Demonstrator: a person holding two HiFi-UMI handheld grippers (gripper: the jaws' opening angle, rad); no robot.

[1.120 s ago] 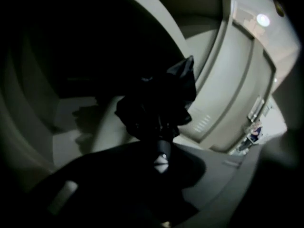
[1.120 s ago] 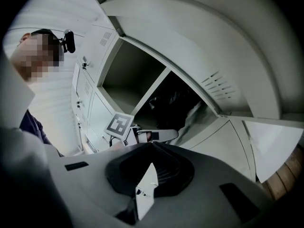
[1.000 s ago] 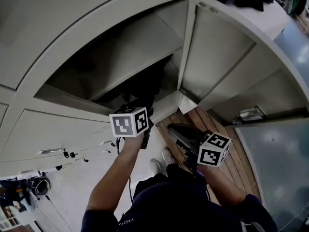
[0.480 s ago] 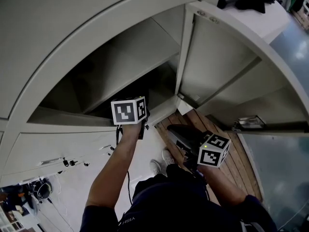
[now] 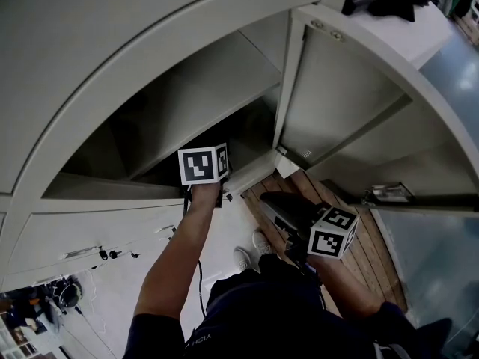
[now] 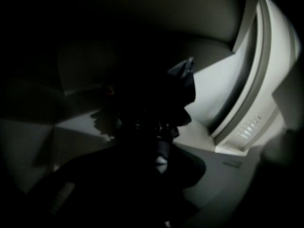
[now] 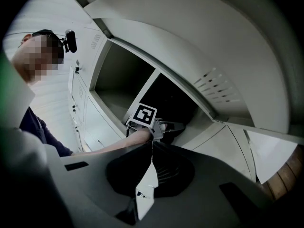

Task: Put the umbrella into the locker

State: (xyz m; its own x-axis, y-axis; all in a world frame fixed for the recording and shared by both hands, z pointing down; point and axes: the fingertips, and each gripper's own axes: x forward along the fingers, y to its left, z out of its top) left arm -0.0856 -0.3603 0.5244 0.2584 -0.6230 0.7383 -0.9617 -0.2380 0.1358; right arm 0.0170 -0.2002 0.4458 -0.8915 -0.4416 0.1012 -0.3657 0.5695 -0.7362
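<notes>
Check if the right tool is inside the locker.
No, the right tool sits outside the locker, low beside its open door.

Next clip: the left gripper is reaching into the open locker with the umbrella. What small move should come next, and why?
Probably ease the left gripper down until the umbrella rests on the locker floor. The umbrella is already inside the locker, seemingly gripped and casting a shadow below it; the view is dark. The right gripper is shut and empty.
</notes>
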